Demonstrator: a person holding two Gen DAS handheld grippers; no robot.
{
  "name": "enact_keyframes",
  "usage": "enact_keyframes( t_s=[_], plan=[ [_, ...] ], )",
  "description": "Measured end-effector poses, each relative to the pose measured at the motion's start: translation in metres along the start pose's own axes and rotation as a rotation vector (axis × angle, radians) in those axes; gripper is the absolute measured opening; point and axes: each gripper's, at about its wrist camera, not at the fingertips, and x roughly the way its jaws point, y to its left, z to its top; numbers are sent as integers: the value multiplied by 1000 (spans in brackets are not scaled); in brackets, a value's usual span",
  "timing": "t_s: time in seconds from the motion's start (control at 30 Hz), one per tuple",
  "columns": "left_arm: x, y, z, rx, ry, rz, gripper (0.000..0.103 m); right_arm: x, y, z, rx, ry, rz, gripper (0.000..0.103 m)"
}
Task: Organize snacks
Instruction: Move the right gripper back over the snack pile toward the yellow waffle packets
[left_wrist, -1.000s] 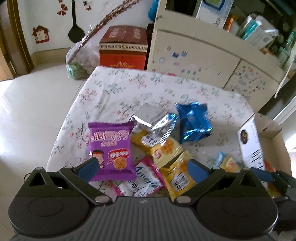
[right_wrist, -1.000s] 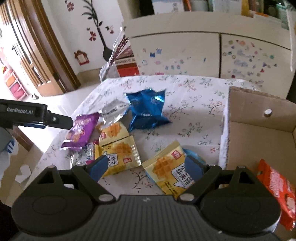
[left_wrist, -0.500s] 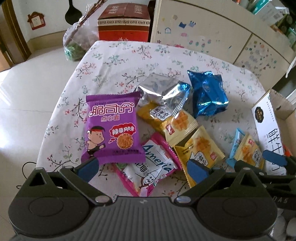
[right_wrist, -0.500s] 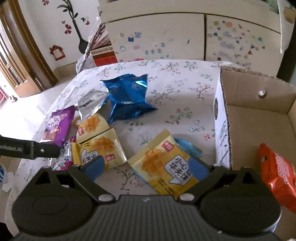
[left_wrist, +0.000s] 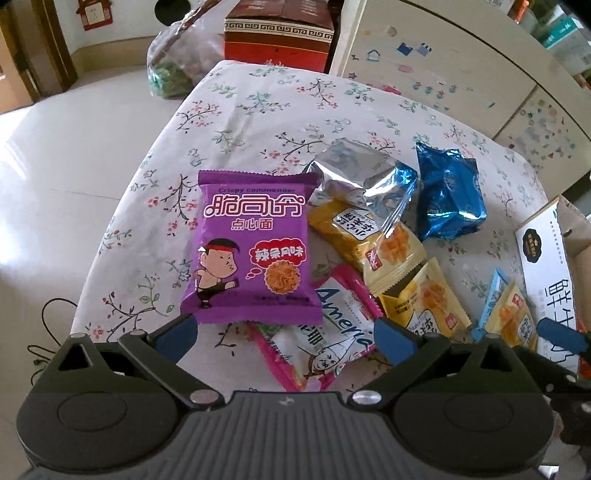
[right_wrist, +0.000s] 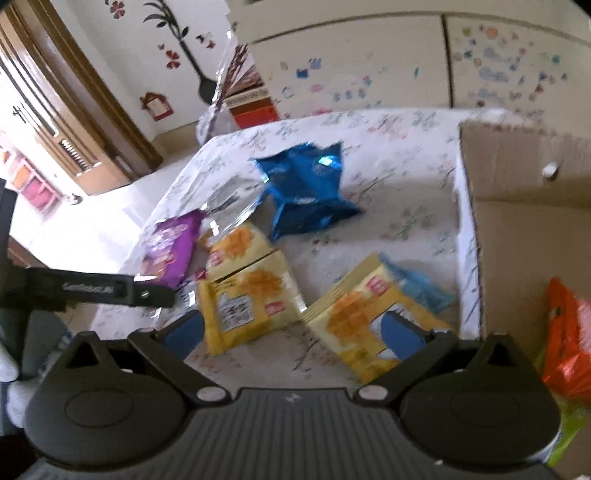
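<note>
Snacks are lying in a loose heap on the floral cloth (left_wrist: 258, 96): through the left wrist camera, the left gripper (left_wrist: 284, 334) is hanging spread and empty, its fingers framing the purple packet (left_wrist: 253, 243) and the pink wrapper (left_wrist: 325, 339). Through the right wrist camera, the right gripper (right_wrist: 293, 332) is opening, nothing between its jaws, above yellow waffle packets (right_wrist: 251, 299) beside the cardboard box (right_wrist: 524, 229).

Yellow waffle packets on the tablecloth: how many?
4. One lies under the silver packet, one overlaps it below, one sits nearer the left gripper, one beside the cardboard box. Others may be hidden.
</note>
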Motion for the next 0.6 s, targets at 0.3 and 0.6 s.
enact_keyframes(
  t_s=[0.3,0.6],
  plan=[
    [-7,-7,1,67,-44,20,103,10,44,-14,-315,-65,-198,100],
    [-9,-8,2,68,-46,7,103,46,41,-19,-304,-37,-373,99]
  ],
)
